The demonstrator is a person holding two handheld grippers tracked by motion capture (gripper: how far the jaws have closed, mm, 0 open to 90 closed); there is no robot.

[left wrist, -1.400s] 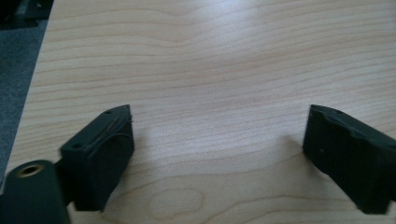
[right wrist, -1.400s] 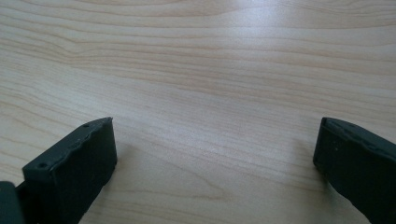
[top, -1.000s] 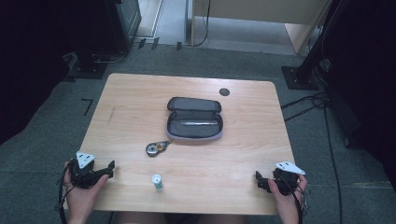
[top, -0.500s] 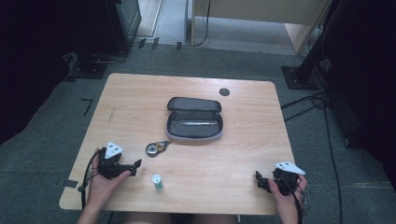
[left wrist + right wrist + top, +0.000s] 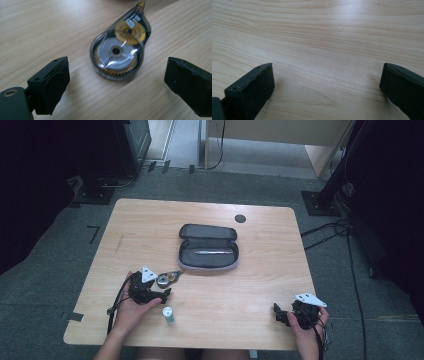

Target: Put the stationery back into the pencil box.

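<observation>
In the high view the left gripper (image 5: 161, 295) sits in the lower left part of the frame, held by the person's left hand (image 5: 131, 307), and it points toward the correction tape dispenser (image 5: 167, 278), which lies flat on the wooden counter (image 5: 260, 285) just beside the tip of the gripper. In the left gripper view the correction tape dispenser (image 5: 121, 48) is in the middle of the frame, a little above the gap between the two black jaws. It is a clear drop-shaped case with a grey wheel and a smaller yellow wheel inside, and its pointed tip is turned to the upper right. The jaws stand wide apart, one at the lower left and one at the lower right, and neither of them touches the case. They have just been closing a little, with nothing between the pads.

The right gripper (image 5: 278, 312) is in the lower right of the high view, held by the right hand (image 5: 306, 325) near the front edge of the counter. In the right gripper view its jaws are open, with bare wood between them.

Above the dispenser in the high view, near the centre, an open dark pencil case (image 5: 208, 247) lies with a pen (image 5: 214, 252) inside. A small white bottle (image 5: 169, 314) stands close to the left gripper, below it in the frame.
</observation>
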